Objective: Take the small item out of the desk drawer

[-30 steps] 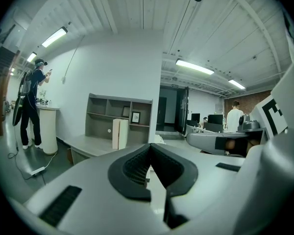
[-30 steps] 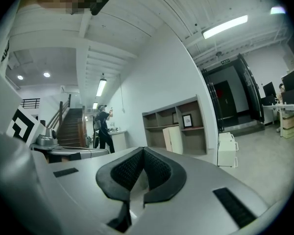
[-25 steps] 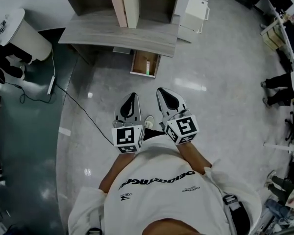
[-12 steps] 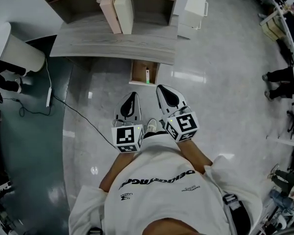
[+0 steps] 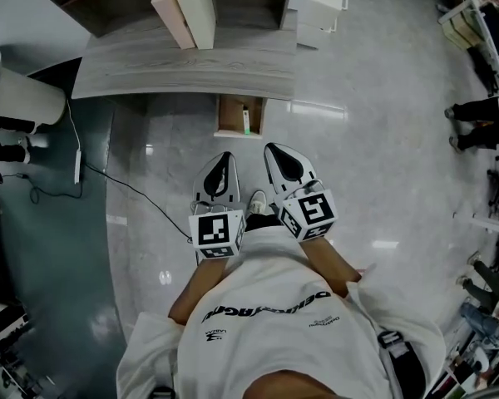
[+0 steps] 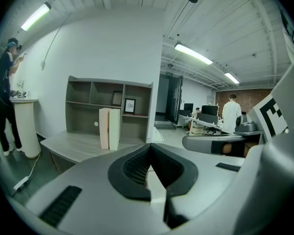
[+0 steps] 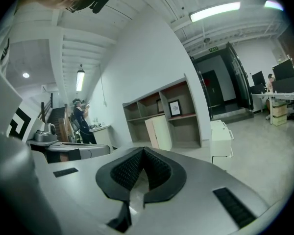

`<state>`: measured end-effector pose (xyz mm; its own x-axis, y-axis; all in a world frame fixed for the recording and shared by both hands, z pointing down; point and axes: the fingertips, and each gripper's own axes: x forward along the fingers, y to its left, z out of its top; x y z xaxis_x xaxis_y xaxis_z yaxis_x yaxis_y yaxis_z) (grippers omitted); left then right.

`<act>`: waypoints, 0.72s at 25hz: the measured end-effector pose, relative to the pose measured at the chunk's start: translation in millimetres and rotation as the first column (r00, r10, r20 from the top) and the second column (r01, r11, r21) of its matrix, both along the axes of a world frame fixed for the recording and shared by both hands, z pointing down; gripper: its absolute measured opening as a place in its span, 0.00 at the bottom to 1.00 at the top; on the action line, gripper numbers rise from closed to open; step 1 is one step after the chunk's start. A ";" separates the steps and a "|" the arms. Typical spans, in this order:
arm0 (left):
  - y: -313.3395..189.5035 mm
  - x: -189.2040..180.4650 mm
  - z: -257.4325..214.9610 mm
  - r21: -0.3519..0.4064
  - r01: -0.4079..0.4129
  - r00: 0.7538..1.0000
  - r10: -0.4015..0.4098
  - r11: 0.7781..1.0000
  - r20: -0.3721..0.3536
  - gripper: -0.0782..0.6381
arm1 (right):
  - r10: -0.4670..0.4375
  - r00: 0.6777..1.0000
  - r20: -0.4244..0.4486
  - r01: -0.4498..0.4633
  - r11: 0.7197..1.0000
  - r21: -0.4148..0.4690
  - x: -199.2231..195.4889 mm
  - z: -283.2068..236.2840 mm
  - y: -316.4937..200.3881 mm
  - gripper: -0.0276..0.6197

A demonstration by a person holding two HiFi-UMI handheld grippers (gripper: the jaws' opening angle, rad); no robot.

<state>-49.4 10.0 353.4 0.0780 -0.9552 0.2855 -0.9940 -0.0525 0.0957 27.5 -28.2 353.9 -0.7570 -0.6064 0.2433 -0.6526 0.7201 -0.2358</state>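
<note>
Left gripper (image 5: pixel 224 160): jaws together, nothing between. Right gripper (image 5: pixel 276 151): jaws together, empty. Both held side by side near person's chest, pointing 12 o'clock, above floor (image 5: pixel 358 165). Drawer (image 5: pixel 229 116) stood open at 12 o'clock from grippers, under front edge of worktop (image 5: pixel 191 65). Small item (image 5: pixel 246 123), green at near end, lay in drawer's right side, well apart from both grippers. Two pale boxes (image 5: pixel 183 7) upright on worktop.

Open drawer (image 5: pixel 233 116) now sits nearer the tips of the left gripper (image 5: pixel 224 157) and right gripper (image 5: pixel 274 149); the floor gap is narrower. Desk (image 5: pixel 183 69) front edge reads more level. Upright boxes (image 5: pixel 185 7) shift toward top edge. White stand (image 5: pixel 21 98) slides partly off left, apparently from the head camera advancing.
</note>
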 end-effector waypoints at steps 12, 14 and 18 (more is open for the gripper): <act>-26.0 -20.9 61.9 -0.086 -0.054 0.998 0.051 0.995 -0.033 0.13 | 0.084 0.993 -0.088 -0.092 0.991 -0.099 -12.2 76.5 -22.1 0.09; -34.4 -28.2 76.4 -0.103 -0.058 0.998 0.053 0.993 -0.042 0.13 | 0.095 0.990 -0.105 -0.106 0.988 -0.112 -17.8 91.8 -31.1 0.09; -54.5 -43.5 102.8 -0.125 -0.056 0.997 0.048 0.991 -0.060 0.13 | 0.116 0.984 -0.134 -0.135 0.982 -0.135 -28.2 120.4 -51.9 0.09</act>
<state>-92.9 -44.5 456.2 0.1462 -0.9058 0.3978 -0.9830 -0.0879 0.1611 -0.8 -80.1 474.3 -0.6352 -0.6467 0.4223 -0.7664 0.5954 -0.2411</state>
